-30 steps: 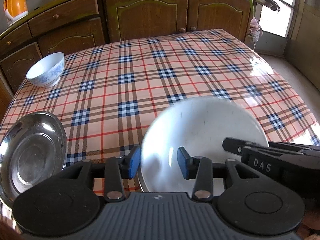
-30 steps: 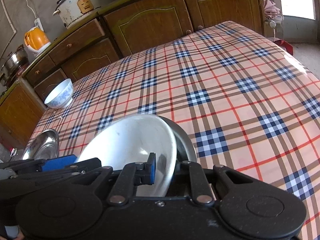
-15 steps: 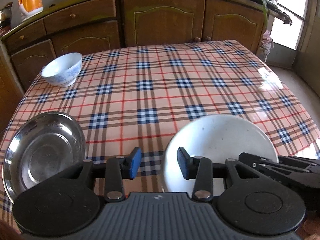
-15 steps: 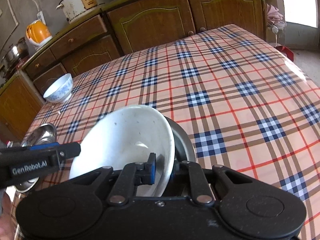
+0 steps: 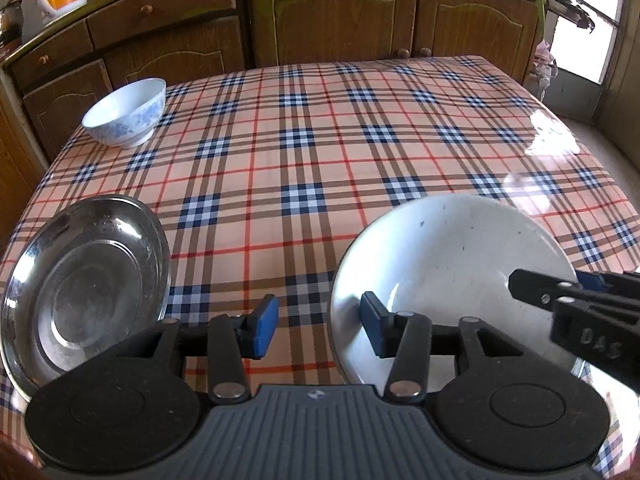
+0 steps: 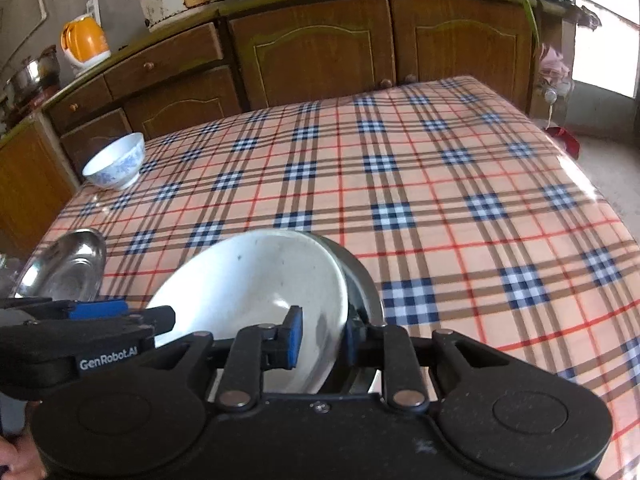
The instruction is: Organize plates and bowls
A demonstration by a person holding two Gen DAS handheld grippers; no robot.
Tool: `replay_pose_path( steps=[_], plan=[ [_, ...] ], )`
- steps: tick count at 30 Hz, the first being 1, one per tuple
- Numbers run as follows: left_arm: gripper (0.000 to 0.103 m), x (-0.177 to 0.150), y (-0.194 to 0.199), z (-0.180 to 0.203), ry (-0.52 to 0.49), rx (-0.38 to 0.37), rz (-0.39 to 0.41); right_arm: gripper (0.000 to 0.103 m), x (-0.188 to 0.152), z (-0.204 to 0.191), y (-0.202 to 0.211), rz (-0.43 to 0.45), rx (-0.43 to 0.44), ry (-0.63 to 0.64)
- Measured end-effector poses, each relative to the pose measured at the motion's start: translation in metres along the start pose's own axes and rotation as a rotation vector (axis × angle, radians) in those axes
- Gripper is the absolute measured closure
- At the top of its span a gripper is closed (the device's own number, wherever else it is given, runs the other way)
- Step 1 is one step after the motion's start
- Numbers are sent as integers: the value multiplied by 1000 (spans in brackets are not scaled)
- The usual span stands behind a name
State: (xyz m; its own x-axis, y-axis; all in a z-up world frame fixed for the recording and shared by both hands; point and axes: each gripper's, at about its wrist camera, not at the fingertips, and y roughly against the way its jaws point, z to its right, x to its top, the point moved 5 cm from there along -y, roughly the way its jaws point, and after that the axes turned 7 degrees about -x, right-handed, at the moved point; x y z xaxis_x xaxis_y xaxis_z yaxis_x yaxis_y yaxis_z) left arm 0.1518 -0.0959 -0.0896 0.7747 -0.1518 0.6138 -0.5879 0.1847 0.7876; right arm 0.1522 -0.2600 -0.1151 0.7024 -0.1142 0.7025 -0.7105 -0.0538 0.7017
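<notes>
Right wrist view: right claw (image 6: 318,338) has just been opening around the white plate's (image 6: 256,280) rim, seemingly over a steel one; left claw (image 5: 316,330) apart, empty; withdraw gently

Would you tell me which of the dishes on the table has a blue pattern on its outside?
The small bowl at the far left corner of the table; the white plate and steel plate are plain.
</notes>
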Motion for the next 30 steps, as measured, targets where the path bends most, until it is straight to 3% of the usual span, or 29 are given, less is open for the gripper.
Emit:
replay_pose_path(
  steps=[4,8,10,12,14,17,22,30],
  plan=[
    [52,1,0,0,7,-8,3,76,-2,-1,3,-14,-12,15],
    [50,0,0,1,5,-6,2,68,-2,-2,7,-44,8,17],
    [49,0,-1,1,3,-5,3,58,-1,-1,9,-68,45,6],
    [47,0,-1,1,5,-8,4,39,1,2,12,-82,89,-30],
    [47,0,-1,2,4,-10,6,33,4,9,14,-89,117,-84],
    [47,-1,-1,3,4,-8,8,33,7,22,15,-105,168,-184],
    [47,0,1,4,9,-9,9,32,14,36,26,-50,157,-238],
    [43,8,19,1,41,-30,50,32,19,17,38,17,119,-147]
  ],
)
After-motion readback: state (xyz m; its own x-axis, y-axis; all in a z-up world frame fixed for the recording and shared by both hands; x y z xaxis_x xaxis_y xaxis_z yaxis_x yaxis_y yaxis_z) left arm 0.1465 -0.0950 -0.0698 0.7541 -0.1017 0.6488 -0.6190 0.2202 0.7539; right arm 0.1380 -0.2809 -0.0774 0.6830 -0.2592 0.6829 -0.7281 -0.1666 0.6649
